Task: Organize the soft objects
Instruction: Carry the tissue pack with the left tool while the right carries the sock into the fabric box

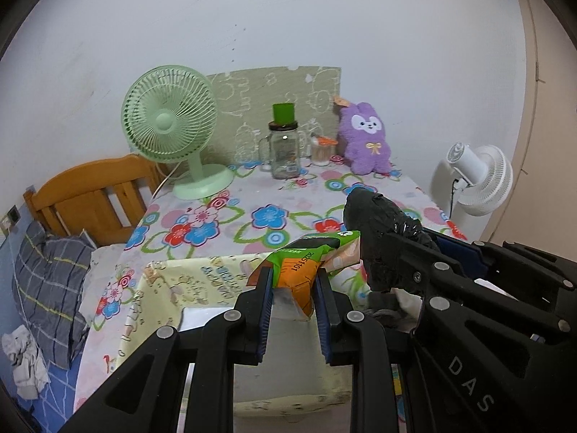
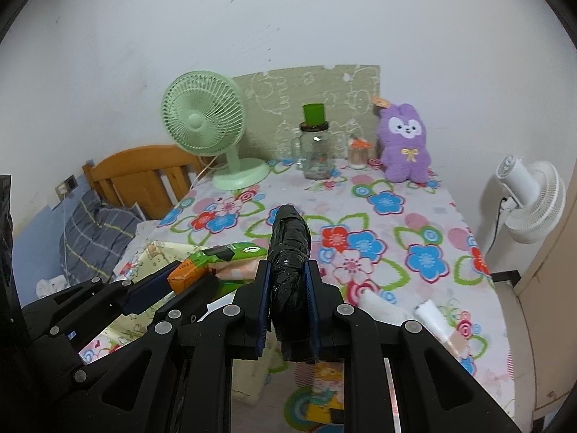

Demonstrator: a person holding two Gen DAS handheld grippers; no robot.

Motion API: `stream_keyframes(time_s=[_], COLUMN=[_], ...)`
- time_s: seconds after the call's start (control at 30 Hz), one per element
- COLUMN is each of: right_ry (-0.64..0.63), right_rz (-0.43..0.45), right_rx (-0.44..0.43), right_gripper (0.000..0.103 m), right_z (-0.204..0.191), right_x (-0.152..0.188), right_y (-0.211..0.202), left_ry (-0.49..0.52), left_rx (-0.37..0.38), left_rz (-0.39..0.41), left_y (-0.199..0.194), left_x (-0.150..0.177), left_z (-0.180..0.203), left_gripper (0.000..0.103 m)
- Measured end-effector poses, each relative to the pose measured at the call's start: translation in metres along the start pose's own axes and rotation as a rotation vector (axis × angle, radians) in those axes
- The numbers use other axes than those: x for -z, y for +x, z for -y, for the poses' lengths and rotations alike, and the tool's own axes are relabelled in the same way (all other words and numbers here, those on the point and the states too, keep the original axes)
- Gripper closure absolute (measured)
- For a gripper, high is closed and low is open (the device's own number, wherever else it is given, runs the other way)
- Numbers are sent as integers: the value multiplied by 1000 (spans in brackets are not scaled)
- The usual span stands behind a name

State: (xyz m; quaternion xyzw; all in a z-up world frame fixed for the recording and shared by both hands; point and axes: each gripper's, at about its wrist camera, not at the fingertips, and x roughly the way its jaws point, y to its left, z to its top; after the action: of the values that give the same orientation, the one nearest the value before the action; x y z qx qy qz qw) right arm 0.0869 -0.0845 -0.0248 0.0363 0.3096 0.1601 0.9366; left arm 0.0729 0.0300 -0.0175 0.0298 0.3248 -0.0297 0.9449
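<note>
left wrist: left gripper (image 1: 294, 288) clamped on a green/orange packet (image 1: 306, 263), lower centre of frame, printed "2025101" on the orange part. it hangs over a cream cartoon-print fabric bin (image 1: 173, 288). right gripper's arm at lower right reads "DAS".

right wrist: right gripper (image 2: 288, 288) clamped on a black plastic-wrapped roll (image 2: 290, 252), centre frame, above the floral tablecloth (image 2: 414, 223). purple plush bunny (image 2: 405, 144) upper right, green fan (image 2: 202, 122) upper left.
</note>
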Motion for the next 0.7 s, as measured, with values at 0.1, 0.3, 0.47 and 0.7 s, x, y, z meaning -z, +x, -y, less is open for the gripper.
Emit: stream_keyframes(time_s=[0.1, 0.3, 0.47, 0.7], right_ry=[-7, -22, -41, -63], right_rz=[-10, -34, -54, -90], right_rx=[-12, -34, -49, -70], right_gripper=[82, 82, 82, 82], right_z=[-11, -31, -46, -63], right_x=[0, 2, 3, 6], right_y=[7, 24, 37, 56], left_ry=[-8, -29, -38, -40], left_rx=[-11, -35, -57, -81], left_rz=[-9, -32, -47, -77], left_y=[4, 15, 20, 30], left_x=[2, 8, 13, 21], left_z=[-12, -34, -47, -62], left_gripper=[82, 82, 82, 81])
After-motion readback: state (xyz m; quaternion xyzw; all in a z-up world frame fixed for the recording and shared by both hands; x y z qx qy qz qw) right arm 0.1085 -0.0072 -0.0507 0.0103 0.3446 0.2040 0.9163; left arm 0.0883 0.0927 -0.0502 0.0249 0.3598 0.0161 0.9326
